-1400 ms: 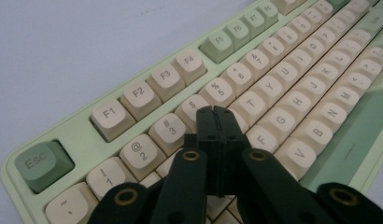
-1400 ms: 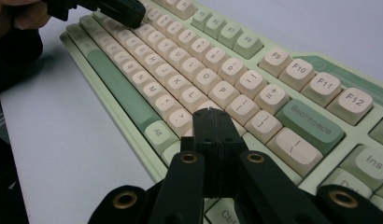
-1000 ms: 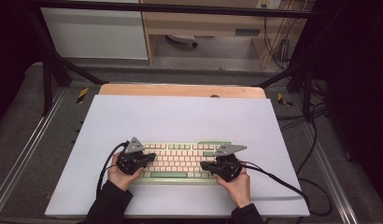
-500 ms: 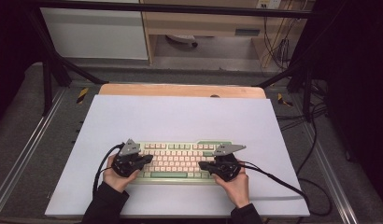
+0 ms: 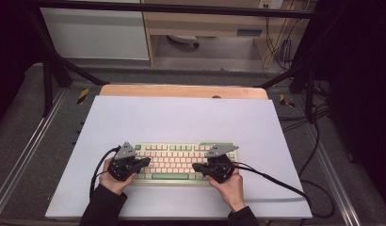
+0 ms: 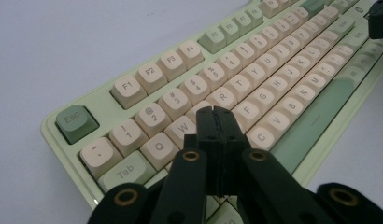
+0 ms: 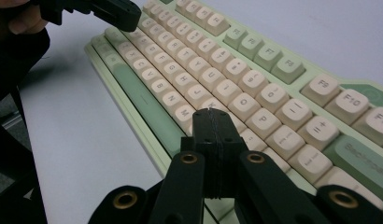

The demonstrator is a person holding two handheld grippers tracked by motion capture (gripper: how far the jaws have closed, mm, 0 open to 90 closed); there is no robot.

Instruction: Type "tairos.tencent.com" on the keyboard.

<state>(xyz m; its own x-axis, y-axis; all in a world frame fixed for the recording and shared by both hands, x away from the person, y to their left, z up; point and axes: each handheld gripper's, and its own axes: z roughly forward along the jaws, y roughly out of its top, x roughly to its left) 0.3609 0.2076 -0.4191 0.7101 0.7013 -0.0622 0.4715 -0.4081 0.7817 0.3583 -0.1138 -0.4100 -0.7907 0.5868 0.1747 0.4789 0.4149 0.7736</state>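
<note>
Two closed claws poised over a keyboard near the worktop's front edge.
The pale green keyboard lies with its long axis parallel to the front edge of the white worktop, its space bar facing the person. The left gripper sits over its left end, jaws pressed together above the keys around W and E, holding nothing. The right gripper mirrors it over the right half, jaws likewise pressed together and empty. Cables trail right across the worktop.
</note>
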